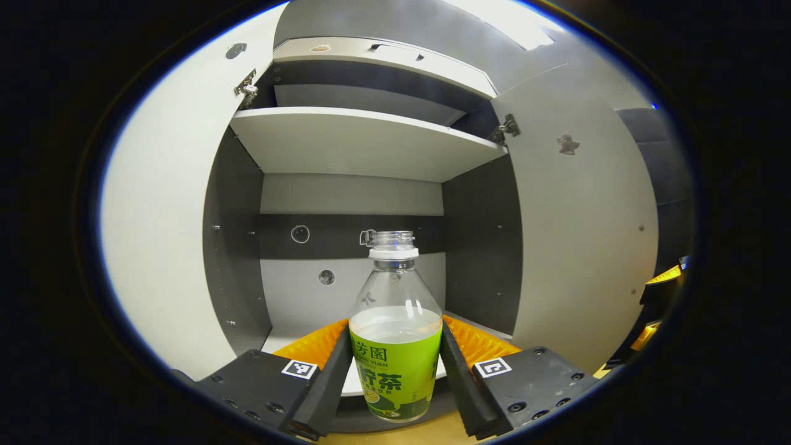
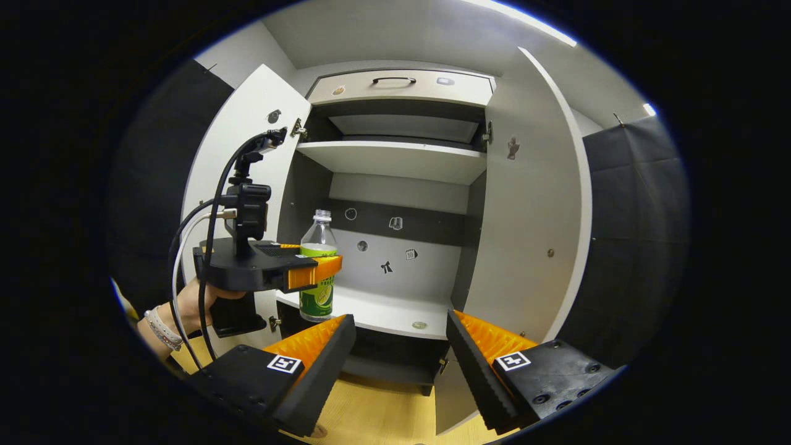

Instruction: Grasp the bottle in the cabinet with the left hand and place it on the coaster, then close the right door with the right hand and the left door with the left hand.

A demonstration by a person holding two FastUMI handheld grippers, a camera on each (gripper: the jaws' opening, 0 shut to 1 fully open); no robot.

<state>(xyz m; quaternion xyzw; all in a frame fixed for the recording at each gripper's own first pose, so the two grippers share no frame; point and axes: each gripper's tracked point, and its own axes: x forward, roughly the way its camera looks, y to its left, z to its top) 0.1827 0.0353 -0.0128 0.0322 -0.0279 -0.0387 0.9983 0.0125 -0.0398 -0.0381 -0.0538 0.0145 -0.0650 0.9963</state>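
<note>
Left tongs (image 1: pixel 395 364) clamp the bottle (image 1: pixel 395 346) at lower centre, right tongs (image 2: pixel 401 364) gape empty; the uncapped bottle may spill if tilted.

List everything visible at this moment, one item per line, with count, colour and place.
bottle: one, clear with green label, no cap, at the front edge of the lower shelf, between the left gripper's fingers.
cabinet: one, white and grey, straight ahead.
doors: two, white, both open; left door, right door.
shelves: two, white; upper shelf, lower shelf.
drawer handle: one, dark, on the top panel.
floor: light wood, below the cabinet.
left gripper: one, black with orange fingers, closed on the bottle.
hand: one, holding the left gripper, bracelet at the wrist.
right gripper: one, black and orange, open, in front of the cabinet.
</note>
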